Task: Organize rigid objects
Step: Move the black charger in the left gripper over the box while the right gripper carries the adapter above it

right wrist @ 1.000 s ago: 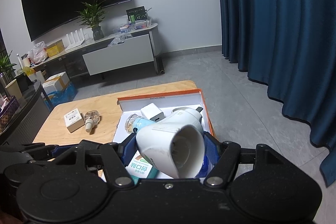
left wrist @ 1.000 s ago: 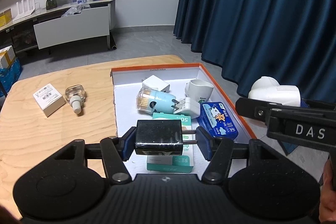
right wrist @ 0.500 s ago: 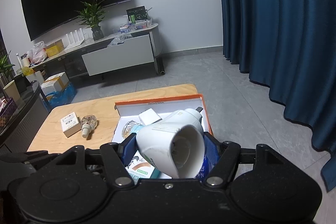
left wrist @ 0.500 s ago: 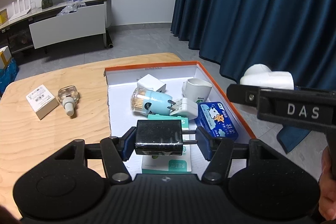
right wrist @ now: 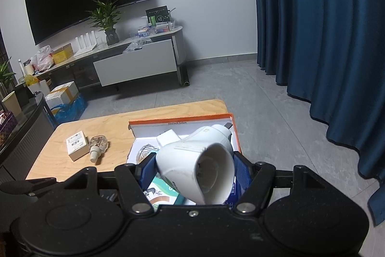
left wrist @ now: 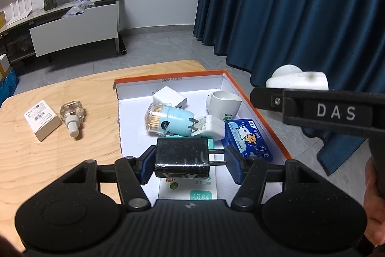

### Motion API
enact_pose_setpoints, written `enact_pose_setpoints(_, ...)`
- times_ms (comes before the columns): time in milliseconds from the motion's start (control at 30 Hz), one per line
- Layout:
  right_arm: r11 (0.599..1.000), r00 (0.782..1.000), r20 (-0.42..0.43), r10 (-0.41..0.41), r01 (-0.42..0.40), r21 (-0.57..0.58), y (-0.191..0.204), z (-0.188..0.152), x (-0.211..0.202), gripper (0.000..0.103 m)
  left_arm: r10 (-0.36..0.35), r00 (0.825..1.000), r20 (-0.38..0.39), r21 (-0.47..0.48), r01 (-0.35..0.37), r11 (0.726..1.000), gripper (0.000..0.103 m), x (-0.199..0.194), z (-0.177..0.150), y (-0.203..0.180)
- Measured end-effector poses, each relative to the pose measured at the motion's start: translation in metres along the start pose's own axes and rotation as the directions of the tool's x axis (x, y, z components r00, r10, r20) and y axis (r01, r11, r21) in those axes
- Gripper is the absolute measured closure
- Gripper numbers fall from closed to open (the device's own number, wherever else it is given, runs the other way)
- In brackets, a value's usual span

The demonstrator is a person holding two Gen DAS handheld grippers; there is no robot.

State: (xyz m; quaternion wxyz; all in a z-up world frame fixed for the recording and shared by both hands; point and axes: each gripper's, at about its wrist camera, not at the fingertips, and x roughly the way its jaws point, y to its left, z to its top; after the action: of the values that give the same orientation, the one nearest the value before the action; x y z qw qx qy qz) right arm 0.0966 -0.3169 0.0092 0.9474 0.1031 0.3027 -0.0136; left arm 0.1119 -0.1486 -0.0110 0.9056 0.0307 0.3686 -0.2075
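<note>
We see the black charger, prongs pointing right, clamped in our left gripper above the orange-rimmed box of small items, while our right gripper grips a white plug-in device over it, on the wooden table.

Over the last second you draw both grippers back from the bench: the orange-rimmed box sits smaller and farther off in your right view, and your right gripper with its white plug-in unit rises beside the left.
</note>
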Motion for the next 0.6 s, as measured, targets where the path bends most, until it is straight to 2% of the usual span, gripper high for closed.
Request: enact_pose_setpoints(600,1.0,1.0,-0.016,0.009,-0.009,0.01,-0.003,0.017,0.028,0.024,-0.019,1.0,-0.004,0.011,0.019,1.0,0.042,0.013,0.008,-0.004)
